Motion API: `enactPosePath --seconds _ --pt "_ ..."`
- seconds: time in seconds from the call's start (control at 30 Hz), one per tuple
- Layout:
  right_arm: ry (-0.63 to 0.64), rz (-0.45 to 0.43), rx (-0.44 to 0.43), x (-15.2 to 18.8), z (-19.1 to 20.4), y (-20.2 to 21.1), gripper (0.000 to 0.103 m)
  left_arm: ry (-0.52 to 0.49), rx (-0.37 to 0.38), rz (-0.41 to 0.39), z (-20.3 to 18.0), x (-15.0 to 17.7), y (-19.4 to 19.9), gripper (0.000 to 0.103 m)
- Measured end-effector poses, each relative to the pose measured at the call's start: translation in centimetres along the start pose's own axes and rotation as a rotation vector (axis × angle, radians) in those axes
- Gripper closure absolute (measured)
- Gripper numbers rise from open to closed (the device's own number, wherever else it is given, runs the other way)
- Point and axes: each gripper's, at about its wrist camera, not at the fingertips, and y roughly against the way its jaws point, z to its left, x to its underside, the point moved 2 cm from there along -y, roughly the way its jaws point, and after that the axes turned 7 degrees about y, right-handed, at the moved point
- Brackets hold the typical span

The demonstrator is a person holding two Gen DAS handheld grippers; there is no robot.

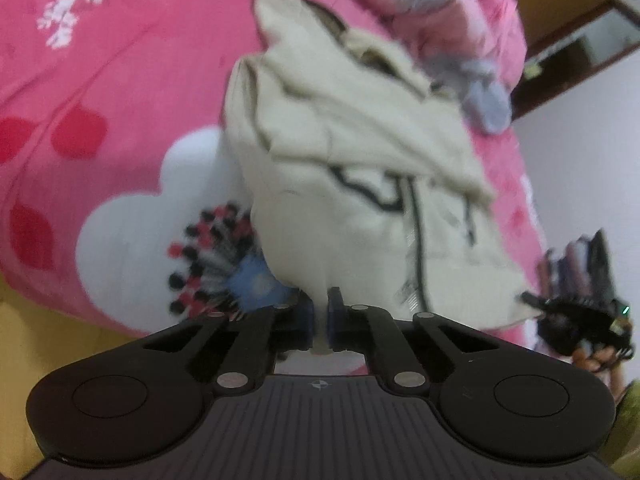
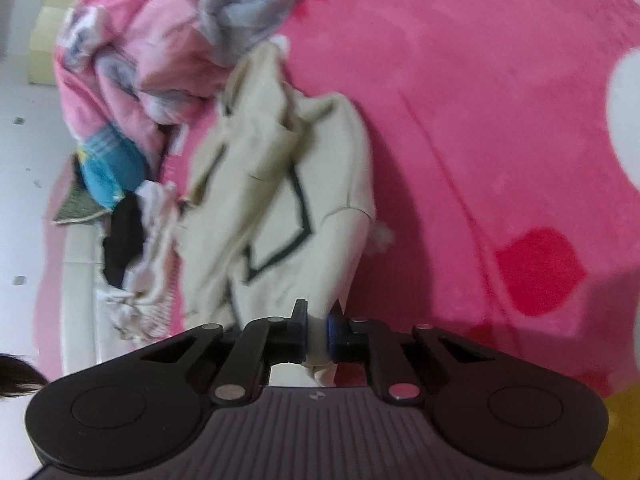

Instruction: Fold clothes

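Note:
A cream sweater with dark line trim (image 1: 352, 152) lies crumpled on the pink bedspread (image 1: 120, 80). My left gripper (image 1: 321, 312) is shut on the sweater's near edge, a thin fold of cloth pinched between its blue pads. In the right wrist view the same cream sweater (image 2: 288, 208) stretches away from me, and my right gripper (image 2: 318, 328) is shut on another part of its near edge. The right gripper (image 1: 580, 312) also shows at the right edge of the left wrist view, in a hand, blurred.
A heap of pink and grey clothes (image 2: 168, 52) lies beyond the sweater, with a blue piece (image 2: 108, 168) and a black piece (image 2: 124, 236) near the bed's left edge. White floor (image 2: 24, 200) lies beyond it. A wooden cabinet (image 1: 572, 32) stands at the far right.

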Motion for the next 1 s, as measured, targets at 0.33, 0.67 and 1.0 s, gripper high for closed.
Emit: enactPosePath --seconds 0.33,0.67,1.0 --pt "0.075 -0.095 -0.151 -6.6 5.3 -0.5 0.094 0.032 0.111 -0.172 -3.5 -6.2 1.6 0.100" --pt "0.165 -0.150 -0.210 -13.4 10.1 -2.6 0.094 0.043 0.176 -0.246 -4.3 -12.9 0.7 0.100" --pt "0.156 -0.233 -0.220 -22.2 12.0 -10.0 0.094 0.066 0.226 -0.281 -2.4 -24.2 -5.7 0.100"
